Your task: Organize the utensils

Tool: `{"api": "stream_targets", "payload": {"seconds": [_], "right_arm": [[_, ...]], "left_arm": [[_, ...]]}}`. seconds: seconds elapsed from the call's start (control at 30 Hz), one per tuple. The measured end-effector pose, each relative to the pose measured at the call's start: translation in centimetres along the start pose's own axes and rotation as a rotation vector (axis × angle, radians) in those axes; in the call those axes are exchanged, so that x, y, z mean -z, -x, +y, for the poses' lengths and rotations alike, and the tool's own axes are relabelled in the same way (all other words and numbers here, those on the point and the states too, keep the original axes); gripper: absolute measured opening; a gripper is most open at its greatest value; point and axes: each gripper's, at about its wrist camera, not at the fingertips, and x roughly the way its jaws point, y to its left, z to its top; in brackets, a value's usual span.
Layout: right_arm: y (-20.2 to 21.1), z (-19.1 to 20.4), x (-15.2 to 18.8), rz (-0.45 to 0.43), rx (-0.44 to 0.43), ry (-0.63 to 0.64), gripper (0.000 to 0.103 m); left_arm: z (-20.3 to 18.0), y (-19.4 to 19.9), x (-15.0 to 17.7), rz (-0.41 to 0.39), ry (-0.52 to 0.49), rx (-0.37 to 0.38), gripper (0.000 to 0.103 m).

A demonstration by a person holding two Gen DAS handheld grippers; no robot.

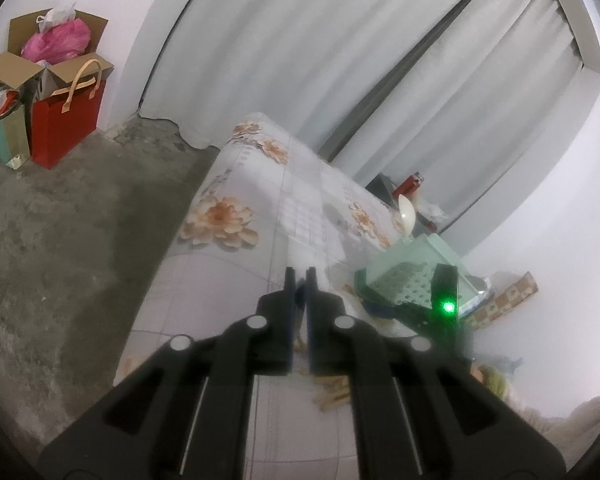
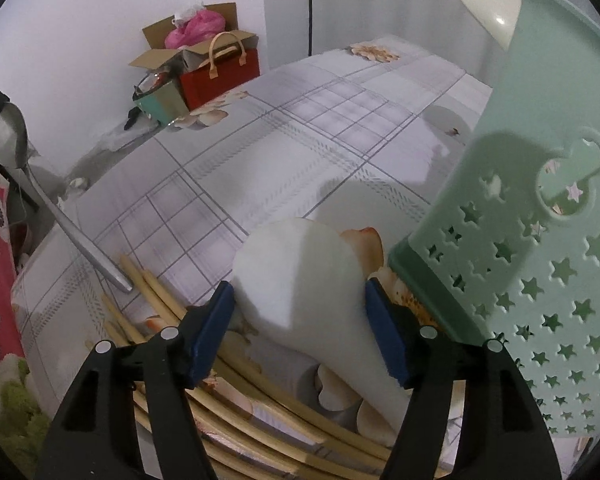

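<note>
Between the blue pads of the right gripper (image 2: pixel 300 304), on the flowered tablecloth (image 2: pixel 300 128), lies the white spoon (image 2: pixel 300 280).

- Relation that matters: the spoon's long axis runs nearly along the gripper's own line. Its bowl is ahead and a little left. Its handle comes back toward the camera and slants right, passing under the right finger.
- A closing pinch would therefore land across the wide bowl, not the narrow handle.
- Right claw: jaws stand wide, straddling the bowl. The left pad sits right at the bowl's edge and the right pad just beside the other edge. No clamping shows and the spoon looks at rest on the cloth, so it reads as not yet gripped.
- Left gripper (image 1: pixel 300 276): fingers drawn together. Whether something thin is pinched between them cannot be told. It sits farther from the spoon, so the right hand is clearly the nearer one.
- Spoon's look: matte white, thick-walled, with a deep rounded bowl, probably ceramic or melamine. It is likely smooth, so the pinch could slip off the curved wall.
- Destination, by judgement: the mint-green basket (image 2: pixel 540 240) with star cut-outs, just to the right of the claw and tilted in this view. Another pale spoon (image 2: pixel 488 8) pokes above its rim.
- Also on the table: a bundle of bamboo chopsticks (image 2: pixel 260 400) under and beside the white spoon. A metal spoon (image 2: pixel 40 192) slants down from the left edge to meet them. What props up its bowl end is unclear.
- Risk: lifting may drag the chopsticks that touch the handle.
</note>
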Motion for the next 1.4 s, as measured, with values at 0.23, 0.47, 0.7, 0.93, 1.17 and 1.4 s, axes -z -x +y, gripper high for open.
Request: {"api": "stream_targets", "payload": {"seconds": [0.23, 0.47, 0.7, 0.93, 1.17, 1.4], "right_arm": [[1.5, 0.1, 0.4, -0.073, 0.012, -0.011, 0.064], [6.2, -1.0, 0.8, -0.268, -0.005, -0.112, 0.064], [11.6, -3.8, 3.0, -0.489, -0.049, -0.285, 0.064], [14.7, -6.5, 5.6, -0.602, -0.100, -0.411, 0.064], [17.7, -8.4, 8.2, -0.699, -0.148, -0.494, 0.065], [20.5, -9.3, 9.6, -0.770, -0.150, -0.514, 0.064]], "left_arm": [[-0.2, -0.2, -0.1, 0.001, 0.002, -0.010, 0.003], [-1.6, 0.2, -0.4, -0.022, -0.049, -0.011, 0.003], [-4.2, 1.2, -1.8, -0.065, -0.104, -0.003, 0.003], [-8.4, 2.0, -4.2, -0.137, -0.164, 0.058, 0.003], [-13.8, 1.7, -8.4, -0.213, -0.210, 0.190, 0.001], [-19.4, -0.7, -11.4, -0.254, -0.277, 0.280, 0.000]]}}
